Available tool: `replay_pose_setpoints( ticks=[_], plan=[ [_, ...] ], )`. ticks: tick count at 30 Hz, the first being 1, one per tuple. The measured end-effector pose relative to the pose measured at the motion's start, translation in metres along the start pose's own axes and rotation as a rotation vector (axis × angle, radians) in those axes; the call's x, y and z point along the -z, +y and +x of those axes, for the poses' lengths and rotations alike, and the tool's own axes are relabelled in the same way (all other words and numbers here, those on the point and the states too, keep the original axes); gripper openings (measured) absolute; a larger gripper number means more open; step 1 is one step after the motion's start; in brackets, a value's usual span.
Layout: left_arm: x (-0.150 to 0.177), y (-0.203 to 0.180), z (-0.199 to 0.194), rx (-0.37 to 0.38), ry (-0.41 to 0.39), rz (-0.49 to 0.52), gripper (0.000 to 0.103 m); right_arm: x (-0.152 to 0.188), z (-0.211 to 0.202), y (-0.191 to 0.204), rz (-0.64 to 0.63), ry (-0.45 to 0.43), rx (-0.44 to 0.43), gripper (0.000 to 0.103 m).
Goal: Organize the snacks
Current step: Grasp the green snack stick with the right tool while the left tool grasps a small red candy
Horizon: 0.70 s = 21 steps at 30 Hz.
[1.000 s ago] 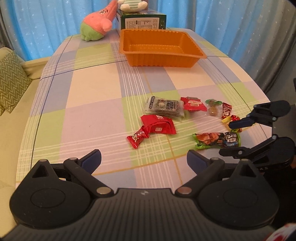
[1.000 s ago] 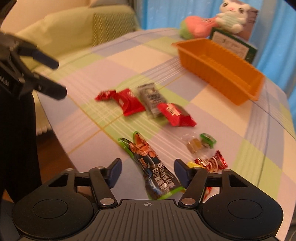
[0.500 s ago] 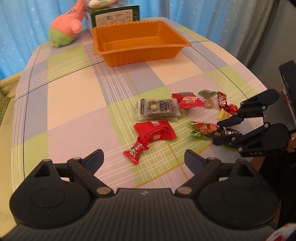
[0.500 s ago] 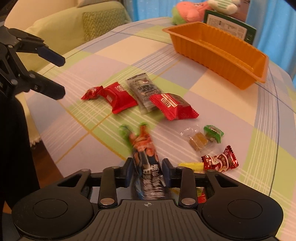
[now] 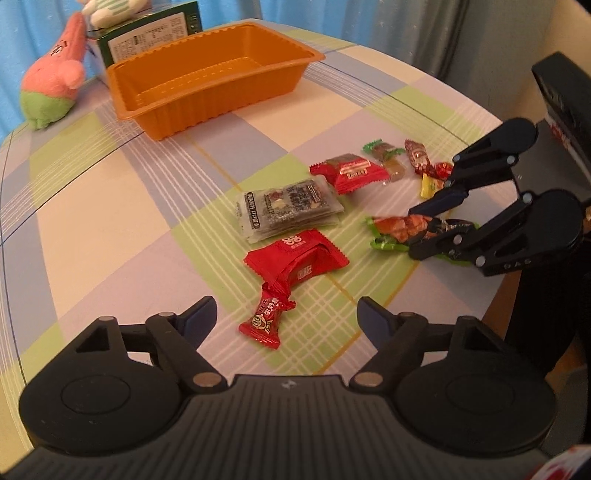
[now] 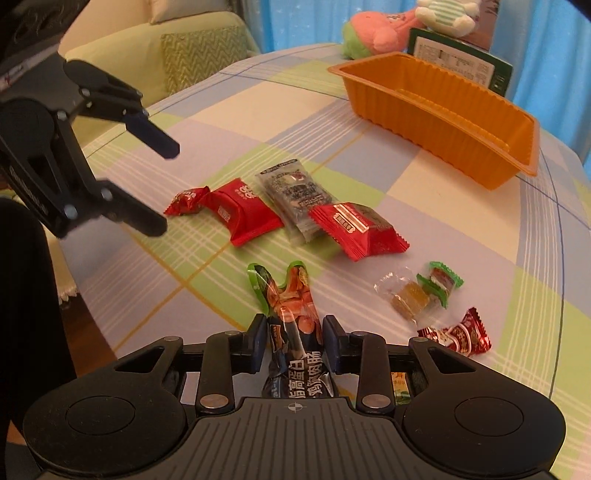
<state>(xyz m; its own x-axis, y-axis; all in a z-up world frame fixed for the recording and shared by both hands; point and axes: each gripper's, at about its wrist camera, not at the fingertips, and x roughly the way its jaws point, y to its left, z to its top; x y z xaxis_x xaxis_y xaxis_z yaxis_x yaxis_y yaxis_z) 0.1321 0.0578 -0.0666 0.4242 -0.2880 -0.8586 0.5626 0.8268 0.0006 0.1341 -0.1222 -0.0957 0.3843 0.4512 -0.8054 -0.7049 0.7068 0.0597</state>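
Note:
My right gripper (image 6: 294,345) is shut on a green-ended sausage snack packet (image 6: 291,321), also seen in the left wrist view (image 5: 402,229) near the table's right edge. My left gripper (image 5: 286,319) is open and empty, hovering over a small red candy (image 5: 266,319). It shows in the right wrist view (image 6: 162,188) at the left. An empty orange tray (image 5: 207,92) stands at the far side. A large red packet (image 5: 295,258), a grey packet (image 5: 288,206) and another red packet (image 5: 347,171) lie mid-table.
Small wrapped candies (image 6: 424,291) and a dark red one (image 6: 461,334) lie near the table's right edge. A pink plush toy (image 5: 51,85) and a green box (image 5: 155,35) sit behind the tray. A sofa (image 6: 184,55) is beside the table.
My right gripper closed on the sausage packet and lifted its near end. My left gripper moved closer over the red candies and stayed open.

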Motion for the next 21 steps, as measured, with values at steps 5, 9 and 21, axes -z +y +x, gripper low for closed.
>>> replay_pose_setpoints(
  ticks=[5, 9, 21],
  plan=[
    [-0.001, 0.007, 0.013, 0.022, 0.018, 0.048, 0.061, 0.002, -0.002, -0.003, 0.078, -0.016, 0.01, 0.03],
    [-0.002, 0.012, 0.02, 0.03, 0.03, 0.062, 0.046, 0.004, -0.004, -0.004, 0.134, -0.029, 0.027, 0.03],
    [0.003, 0.005, 0.01, 0.004, 0.069, 0.088, 0.013, 0.002, -0.005, -0.004, 0.212, -0.044, 0.066, 0.03]
  ],
)
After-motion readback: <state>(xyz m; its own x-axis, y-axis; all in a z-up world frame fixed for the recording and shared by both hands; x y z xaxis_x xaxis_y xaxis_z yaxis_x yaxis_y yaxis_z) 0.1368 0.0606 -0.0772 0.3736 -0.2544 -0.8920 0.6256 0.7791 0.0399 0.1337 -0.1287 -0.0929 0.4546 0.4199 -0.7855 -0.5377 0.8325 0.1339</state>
